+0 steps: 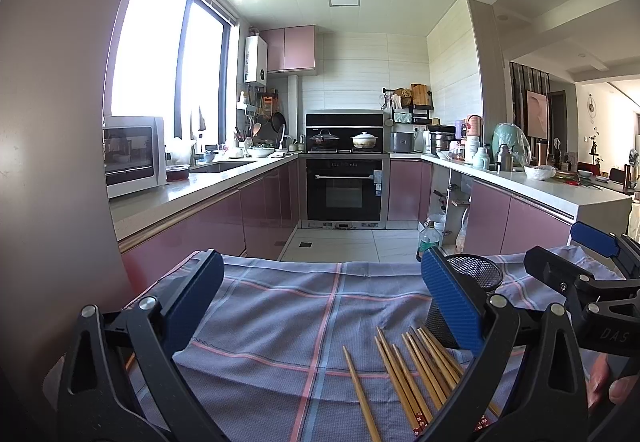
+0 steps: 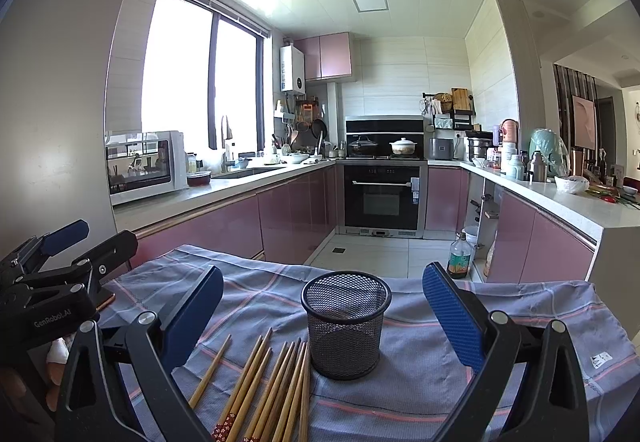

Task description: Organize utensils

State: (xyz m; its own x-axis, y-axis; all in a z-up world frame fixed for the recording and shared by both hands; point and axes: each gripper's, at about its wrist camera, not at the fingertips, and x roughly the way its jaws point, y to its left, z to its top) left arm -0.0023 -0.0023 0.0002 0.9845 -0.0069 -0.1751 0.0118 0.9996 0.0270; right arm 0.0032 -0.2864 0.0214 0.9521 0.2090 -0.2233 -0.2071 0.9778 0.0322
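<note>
Right wrist view: the right gripper (image 2: 322, 316) hangs released, jaws wide, over the plaid-clothed surface (image 2: 520, 326). A black mesh holder (image 2: 345, 326) stands upright between them, bamboo chopsticks (image 2: 268, 382) lying just left. The left gripper (image 1: 320, 302) is likewise spread, grasping nothing.

A black wire-mesh cup (image 2: 346, 324) stands upright and empty in the lower middle of the right wrist view, on the checked blue-grey cloth over the table. Just left of it, toward the bottom edge, a loose fan of bamboo chopsticks (image 2: 266, 390) lies flat, thin tips pointing up-frame, red patterned ends nearest the bottom; one stick lies slightly apart on the left.
</note>
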